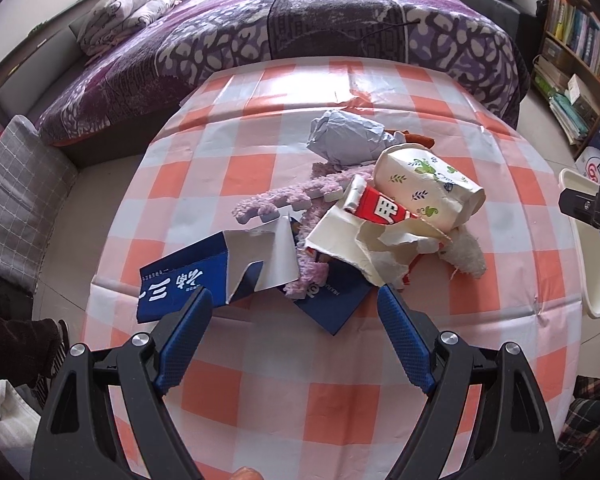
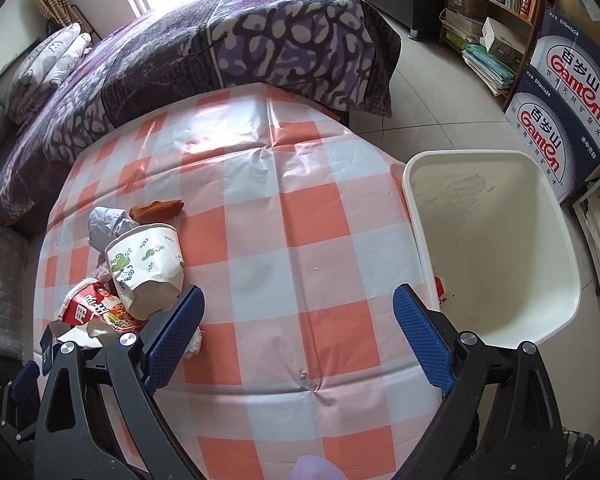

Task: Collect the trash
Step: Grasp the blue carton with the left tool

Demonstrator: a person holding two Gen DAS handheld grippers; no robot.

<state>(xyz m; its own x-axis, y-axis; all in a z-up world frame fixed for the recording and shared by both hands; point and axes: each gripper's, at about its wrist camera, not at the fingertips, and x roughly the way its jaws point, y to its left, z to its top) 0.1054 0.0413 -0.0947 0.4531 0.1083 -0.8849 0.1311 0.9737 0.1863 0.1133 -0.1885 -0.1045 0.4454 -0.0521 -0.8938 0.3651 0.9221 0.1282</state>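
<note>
The white bin stands off the table's right edge at the right of the right wrist view, nearly empty: only a small red scrap shows against its left inner wall. The paper cup lies on its side, mouth toward upper right; its contents cannot be seen. The trash pile sits at centre of the left wrist view: cup, grey paper wad, red wrapper, torn cream card, purple fuzzy cloth, blue carton. The checked tablecloth lies bare between pile and bin. The bed adjoins the table's far edge. Left gripper tilts steeply down, jaws spread, empty, tips just before the carton. Right gripper tilts likewise, jaws spread, empty, over bare cloth, its left finger beside the cup.
</note>
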